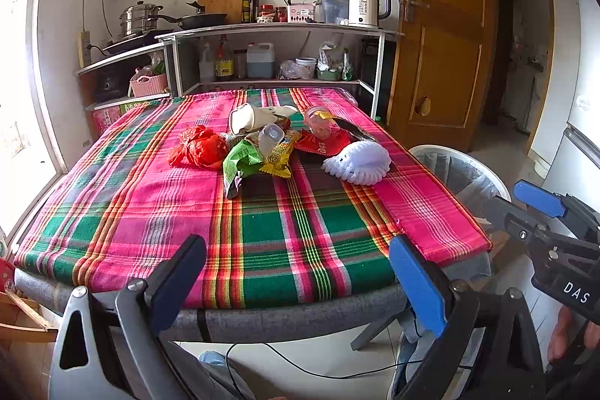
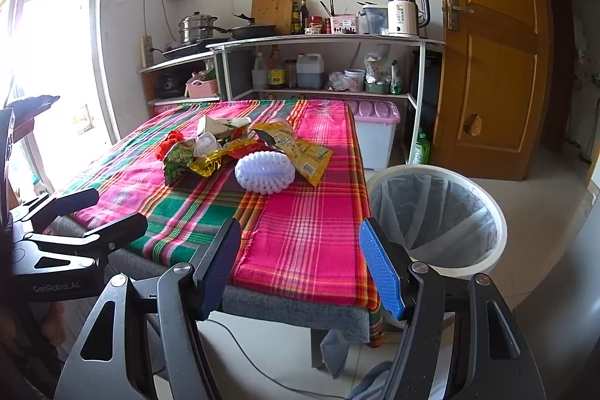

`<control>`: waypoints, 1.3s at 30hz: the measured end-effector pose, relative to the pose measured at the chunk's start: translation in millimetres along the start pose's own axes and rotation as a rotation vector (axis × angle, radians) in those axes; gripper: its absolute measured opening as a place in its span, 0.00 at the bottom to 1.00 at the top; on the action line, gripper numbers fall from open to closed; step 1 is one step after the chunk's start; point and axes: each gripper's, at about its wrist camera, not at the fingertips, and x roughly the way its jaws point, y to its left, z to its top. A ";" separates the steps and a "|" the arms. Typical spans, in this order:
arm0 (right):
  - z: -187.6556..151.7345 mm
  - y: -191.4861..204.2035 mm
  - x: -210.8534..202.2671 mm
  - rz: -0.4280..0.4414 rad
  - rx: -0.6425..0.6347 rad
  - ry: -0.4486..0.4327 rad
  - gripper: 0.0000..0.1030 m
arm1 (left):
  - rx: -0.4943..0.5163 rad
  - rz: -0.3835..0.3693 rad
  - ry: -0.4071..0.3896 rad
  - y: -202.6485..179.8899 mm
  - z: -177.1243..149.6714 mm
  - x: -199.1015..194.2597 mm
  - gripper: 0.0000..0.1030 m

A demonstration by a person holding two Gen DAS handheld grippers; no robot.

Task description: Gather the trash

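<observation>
A pile of trash lies mid-table on the plaid cloth (image 1: 150, 205): a red plastic bag (image 1: 200, 149), a green wrapper (image 1: 240, 162), a yellow wrapper (image 1: 281, 152), a clear cup (image 1: 270, 135), a white carton (image 1: 247, 119), a pink jar (image 1: 318, 122) and a white foam fruit net (image 1: 358, 162). The foam net (image 2: 264, 171) and a yellow wrapper (image 2: 303, 152) also show in the right wrist view. A white bin (image 2: 437, 216) with a liner stands right of the table. My left gripper (image 1: 300, 272) is open and empty at the near table edge. My right gripper (image 2: 300, 265) is open and empty, near the table's front right corner.
A shelf unit (image 1: 277, 32) with pots, bottles and a kettle (image 1: 365, 4) stands behind the table. A wooden door (image 1: 442, 25) is at right. A pink-lidded storage box (image 2: 375, 130) sits behind the bin. A cable (image 1: 318, 368) runs under the table.
</observation>
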 end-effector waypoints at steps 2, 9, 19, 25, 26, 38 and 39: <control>0.0 -0.2 0.1 0.000 0.000 -0.001 0.64 | 0.001 0.000 0.000 -0.2 0.6 -0.5 0.96; 0.1 -0.5 -0.1 -0.002 0.002 0.000 0.64 | 0.001 -0.001 -0.001 -1.2 0.6 -0.8 0.96; 0.0 -1.1 -0.5 -0.003 0.004 -0.002 0.64 | 0.001 -0.002 -0.002 -0.7 0.1 -0.7 0.96; -0.4 -0.9 -1.1 -0.004 0.002 -0.003 0.64 | 0.001 -0.002 -0.003 -0.6 0.0 -0.7 0.96; -0.5 -1.3 -1.1 -0.005 0.002 -0.004 0.64 | 0.001 -0.002 -0.002 -0.7 0.2 -0.6 0.96; -0.8 -2.8 -0.4 -0.008 0.006 -0.001 0.64 | 0.001 -0.004 0.000 -2.5 -0.8 -1.5 0.96; -0.9 -3.0 -0.3 -0.008 0.006 -0.001 0.64 | 0.001 -0.004 0.000 -2.9 -0.7 -1.8 0.96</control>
